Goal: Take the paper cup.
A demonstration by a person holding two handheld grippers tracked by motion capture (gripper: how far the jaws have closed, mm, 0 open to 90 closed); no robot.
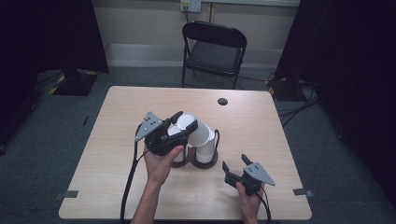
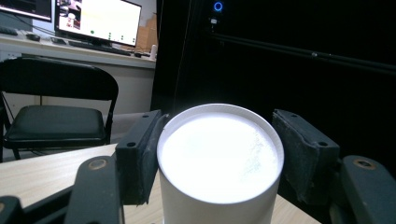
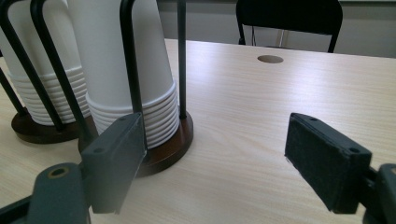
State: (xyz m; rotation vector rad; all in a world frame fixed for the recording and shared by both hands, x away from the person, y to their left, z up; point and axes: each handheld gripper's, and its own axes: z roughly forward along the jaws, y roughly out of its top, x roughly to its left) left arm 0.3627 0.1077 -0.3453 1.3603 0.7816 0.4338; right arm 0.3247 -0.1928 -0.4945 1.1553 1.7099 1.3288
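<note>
Cup (image 2: 219,161), smooth white paper with a round flat base and rolled rim, sits clamped between our left gripper's (image 2: 219,154) black foam-faced pads (image 2: 140,156), tilted above the holder (image 1: 198,161). Beside our right gripper (image 3: 233,163), jaws spread with nothing between, ribbed stacks (image 3: 135,93) nest inside thin black wire loops on round dark wooden bases, on the pale woodgrain table (image 3: 261,116).

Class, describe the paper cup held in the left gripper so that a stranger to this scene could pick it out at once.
Start at the wooden table, then find the dark cup holder near its middle, with two stacks of white cups. The held white paper cup is above the holder, clamped in the left gripper. Unlike its stacked neighbours, it is single and tilted.
</note>
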